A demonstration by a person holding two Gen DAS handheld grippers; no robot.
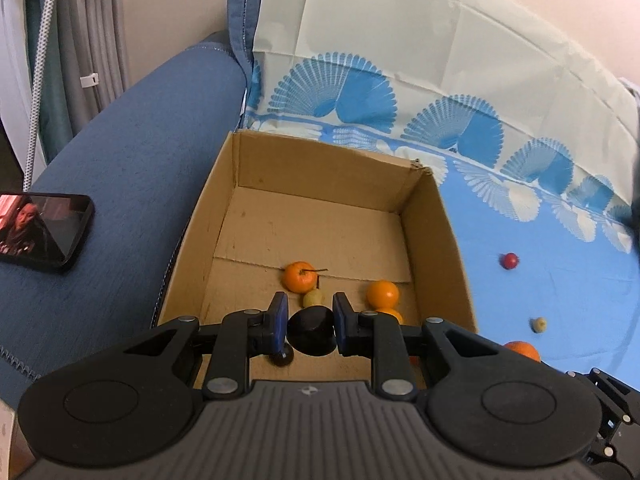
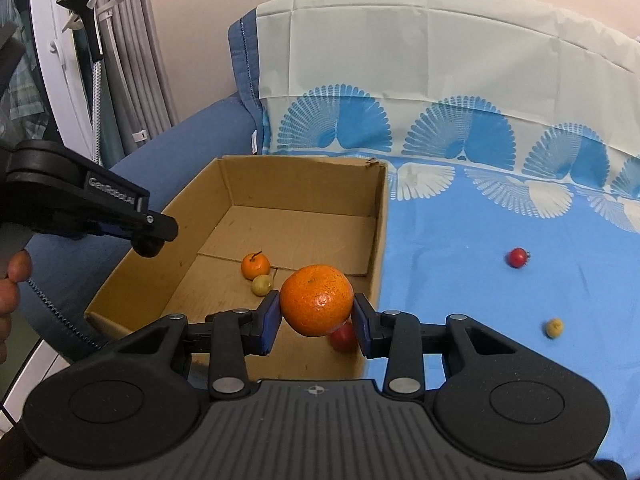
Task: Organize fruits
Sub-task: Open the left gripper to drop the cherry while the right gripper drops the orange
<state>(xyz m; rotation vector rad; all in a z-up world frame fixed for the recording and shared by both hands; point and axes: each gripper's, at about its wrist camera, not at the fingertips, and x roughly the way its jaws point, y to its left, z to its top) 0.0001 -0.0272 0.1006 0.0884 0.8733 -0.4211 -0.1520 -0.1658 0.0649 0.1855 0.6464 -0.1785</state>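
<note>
Left to right: a phone (image 1: 44,232) lies on the blue sofa arm (image 1: 120,168), screen lit; no writing on it can be read. Next comes the cardboard box (image 1: 436,240), sitting on the fan-patterned blue cloth (image 2: 460,272). Inside it lie a stemmed tangerine (image 1: 299,277), a small yellowish fruit (image 1: 313,298) touching it, more orange fruit (image 1: 383,294) near the right wall and a red fruit (image 2: 343,338) at the near end.

The left tongs (image 1: 310,322) are clenched on a dark plum-like fruit (image 1: 312,330), held above the box's near end. The right tongs (image 2: 316,316) grasp a large tangerine (image 2: 316,300) over the box's near right corner.

To do this step well, I judge each fruit should be lowered close to the box floor before letting go, over a bare patch, so nothing rolls or bruises. The left load hangs over other fruit; shifting toward the empty far half seems wiser.

Out on the cloth to the right, a red fruit (image 2: 519,257) and a yellowish one (image 2: 554,327) are still to collect.

The left tongs' side reads roughly "GenRobot.AI" in the right wrist view.
</note>
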